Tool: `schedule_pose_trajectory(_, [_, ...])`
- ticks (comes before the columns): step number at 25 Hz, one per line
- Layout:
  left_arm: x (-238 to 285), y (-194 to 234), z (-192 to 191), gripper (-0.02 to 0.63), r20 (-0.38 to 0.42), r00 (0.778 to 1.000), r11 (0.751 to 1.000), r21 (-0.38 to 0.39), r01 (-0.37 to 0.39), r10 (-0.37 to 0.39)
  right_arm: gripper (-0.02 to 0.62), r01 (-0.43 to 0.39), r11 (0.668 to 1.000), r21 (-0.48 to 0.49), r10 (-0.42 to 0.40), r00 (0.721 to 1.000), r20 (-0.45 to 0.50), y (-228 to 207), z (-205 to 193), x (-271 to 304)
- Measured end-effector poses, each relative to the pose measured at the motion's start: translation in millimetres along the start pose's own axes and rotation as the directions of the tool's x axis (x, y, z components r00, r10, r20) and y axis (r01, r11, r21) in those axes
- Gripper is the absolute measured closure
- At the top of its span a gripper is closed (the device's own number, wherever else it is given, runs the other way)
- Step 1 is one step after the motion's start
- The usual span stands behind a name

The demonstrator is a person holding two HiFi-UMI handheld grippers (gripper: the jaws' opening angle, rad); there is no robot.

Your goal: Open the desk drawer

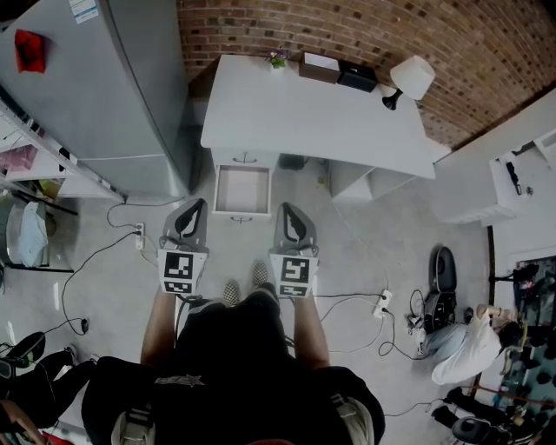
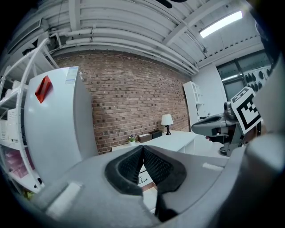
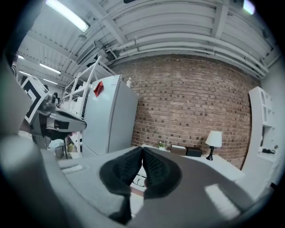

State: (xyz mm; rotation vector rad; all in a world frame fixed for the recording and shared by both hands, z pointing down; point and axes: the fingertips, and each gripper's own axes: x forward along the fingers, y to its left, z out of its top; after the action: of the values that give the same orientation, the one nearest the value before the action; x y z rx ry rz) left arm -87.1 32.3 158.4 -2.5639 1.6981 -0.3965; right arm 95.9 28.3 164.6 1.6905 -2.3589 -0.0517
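A brick wall (image 1: pixel 347 26) runs along the far side of the room, and a tall grey fridge (image 1: pixel 95 96) stands at the far left. A white desk (image 1: pixel 304 113) sits against the wall to the right of the fridge. Under the desk's left end, the drawer (image 1: pixel 242 191) is pulled out toward the person, and its inside is bare. Near of the drawer, well apart from it, the person holds both tools side by side above the floor. The left gripper (image 1: pixel 198 205) is clenched, its ribbed pads pressed together on nothing. The right gripper (image 1: pixel 285 209) is clenched and empty too. On the far right of the desktop stands a white lamp (image 1: pixel 412 78). To its left are a black box (image 1: pixel 357 76), a brown box (image 1: pixel 319 67) and a small plant (image 1: pixel 278 59).
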Motion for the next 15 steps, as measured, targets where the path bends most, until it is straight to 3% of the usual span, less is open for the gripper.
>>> schedule_pose_trajectory(15, [-6.2, -1.9, 5.9, 0.595, 0.025, 1.0, 1.0, -0.002, 0.0, 0.0, 0.589, 0.023, 1.0, 0.015, -0.023, 1.0, 0.0, -4.6, -2.5, -10.8])
